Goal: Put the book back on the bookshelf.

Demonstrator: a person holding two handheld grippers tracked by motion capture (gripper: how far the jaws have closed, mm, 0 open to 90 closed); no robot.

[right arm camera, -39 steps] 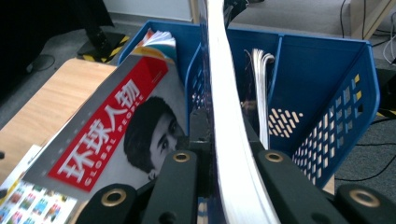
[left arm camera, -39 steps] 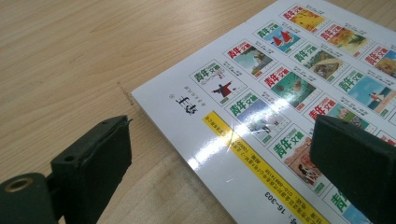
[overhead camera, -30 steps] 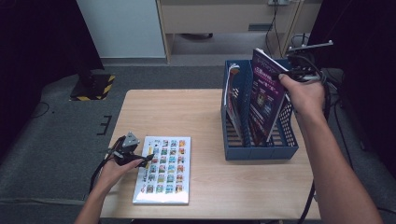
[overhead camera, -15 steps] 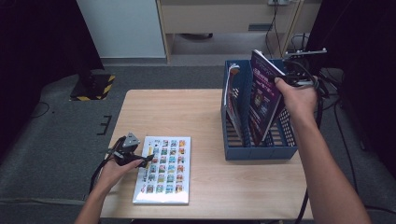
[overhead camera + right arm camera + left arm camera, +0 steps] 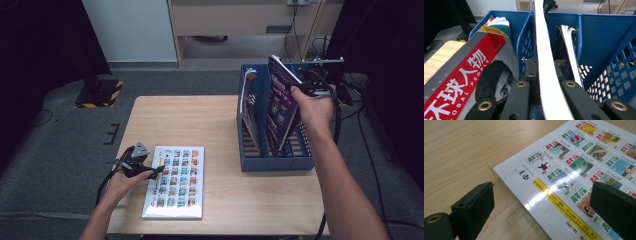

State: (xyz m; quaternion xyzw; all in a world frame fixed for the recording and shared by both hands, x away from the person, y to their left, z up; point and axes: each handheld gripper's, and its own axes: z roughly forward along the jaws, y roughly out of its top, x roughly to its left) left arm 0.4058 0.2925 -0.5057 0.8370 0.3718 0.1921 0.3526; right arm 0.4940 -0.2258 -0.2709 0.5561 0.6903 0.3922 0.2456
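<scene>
My right gripper [image 5: 306,93] is shut on the top edge of a purple magazine [image 5: 279,112], which stands tilted in the middle slot of a blue file rack [image 5: 276,161]. In the right gripper view the jaws of that gripper [image 5: 541,68] pinch the magazine's white page edge [image 5: 544,45]. A white magazine [image 5: 175,182] with a grid of small covers lies flat at the table's front left. My left gripper [image 5: 154,171] rests open at its left edge. Its pads [image 5: 474,207] straddle the magazine's corner [image 5: 564,177] without touching it.
A red and grey magazine [image 5: 471,75] leans in the rack's left slot, and another magazine [image 5: 570,47] stands in the right slot. Bare wooden table [image 5: 200,120] lies between the flat magazine and the rack. Cables [image 5: 345,115] trail beside the rack.
My right hand has lowered the purple magazine a little deeper into the rack. The left hand and the white magazine have stayed put.
</scene>
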